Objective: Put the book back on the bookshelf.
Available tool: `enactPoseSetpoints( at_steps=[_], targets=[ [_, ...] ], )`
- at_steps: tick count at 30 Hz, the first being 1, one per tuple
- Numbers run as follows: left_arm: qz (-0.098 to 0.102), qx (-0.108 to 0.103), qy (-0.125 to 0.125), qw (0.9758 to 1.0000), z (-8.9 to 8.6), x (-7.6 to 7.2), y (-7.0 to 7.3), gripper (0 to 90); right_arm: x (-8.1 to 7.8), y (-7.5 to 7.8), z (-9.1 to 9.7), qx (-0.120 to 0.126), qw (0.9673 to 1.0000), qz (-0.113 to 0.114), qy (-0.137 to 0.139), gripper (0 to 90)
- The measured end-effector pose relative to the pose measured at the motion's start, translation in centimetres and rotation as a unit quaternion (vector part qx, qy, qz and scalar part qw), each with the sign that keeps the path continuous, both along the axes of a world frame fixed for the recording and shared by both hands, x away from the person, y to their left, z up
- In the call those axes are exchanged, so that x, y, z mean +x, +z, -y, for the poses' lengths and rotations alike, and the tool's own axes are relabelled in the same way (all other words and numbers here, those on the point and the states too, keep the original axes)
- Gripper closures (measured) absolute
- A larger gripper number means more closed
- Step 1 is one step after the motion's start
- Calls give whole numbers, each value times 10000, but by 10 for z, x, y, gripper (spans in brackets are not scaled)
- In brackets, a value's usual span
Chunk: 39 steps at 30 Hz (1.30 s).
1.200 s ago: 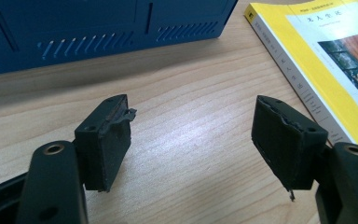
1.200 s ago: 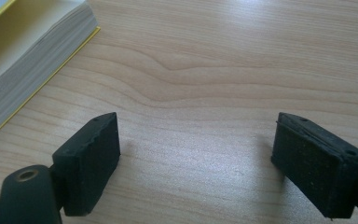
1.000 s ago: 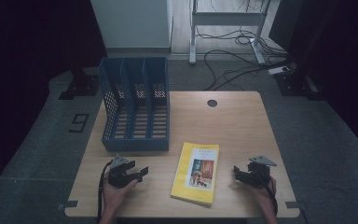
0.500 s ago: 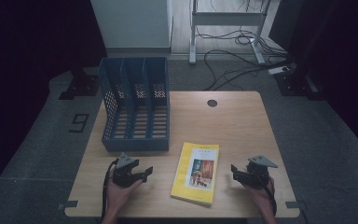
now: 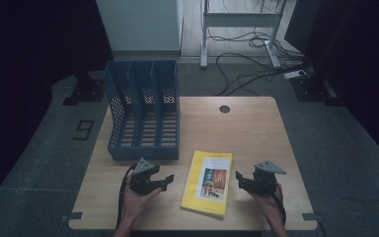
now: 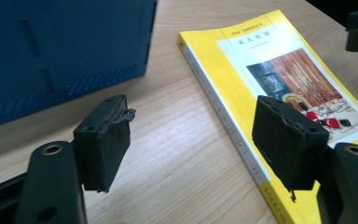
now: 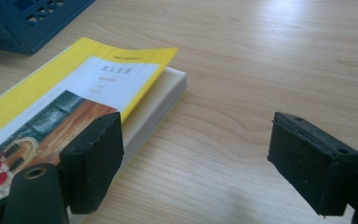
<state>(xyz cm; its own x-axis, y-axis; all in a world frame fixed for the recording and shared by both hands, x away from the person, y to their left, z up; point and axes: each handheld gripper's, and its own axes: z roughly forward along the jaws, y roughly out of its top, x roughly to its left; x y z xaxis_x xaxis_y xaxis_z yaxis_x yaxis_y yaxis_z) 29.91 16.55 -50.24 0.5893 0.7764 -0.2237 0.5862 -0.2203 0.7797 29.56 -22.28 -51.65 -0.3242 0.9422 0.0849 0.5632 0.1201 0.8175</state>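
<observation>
As the high view looked down on the wooden table [image 5: 256, 128], the yellow book [image 5: 208, 182] lay flat between the two grippers, the left gripper [image 5: 167, 180] just beside its spine edge and the right gripper [image 5: 239, 177] just beside its opposite edge, each held in a hand and both with jaws parted. A blue file rack [image 5: 143, 116] stood beyond the left gripper, near the book's far corner.

In the left gripper view, the left gripper [image 6: 193, 140] had its jaws wide apart and holding nothing; the book [image 6: 279, 88] lay beside and partly behind one pad, the rack [image 6: 60, 51] beyond the other.

In the right gripper view, the right gripper [image 7: 196, 158] was likewise open and empty, bare table [image 7: 270, 60] between its pads, the book [image 7: 70, 98] beside and behind one pad, its cover corner lifted slightly off the pages.
</observation>
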Motion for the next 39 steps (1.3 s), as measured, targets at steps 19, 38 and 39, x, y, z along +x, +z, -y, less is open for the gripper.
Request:
enactPoseSetpoints(
  at_steps=[19, 38, 39],
  targets=[
    [-85, -111, -315, 9994, 38, -2, -12, 290, 7, -6, -46, -17, 9994, -97, 338, 176],
    [-506, 221, -725, 9958, 69, -10, -40, 278, 1, -28, -66, -104, 9974, -366, 617, 178],
    [-506, 221, -725, 9958, 69, -10, -40, 278, 1, -29, -66, -98, 9973, -372, 627, 178]
  ],
)
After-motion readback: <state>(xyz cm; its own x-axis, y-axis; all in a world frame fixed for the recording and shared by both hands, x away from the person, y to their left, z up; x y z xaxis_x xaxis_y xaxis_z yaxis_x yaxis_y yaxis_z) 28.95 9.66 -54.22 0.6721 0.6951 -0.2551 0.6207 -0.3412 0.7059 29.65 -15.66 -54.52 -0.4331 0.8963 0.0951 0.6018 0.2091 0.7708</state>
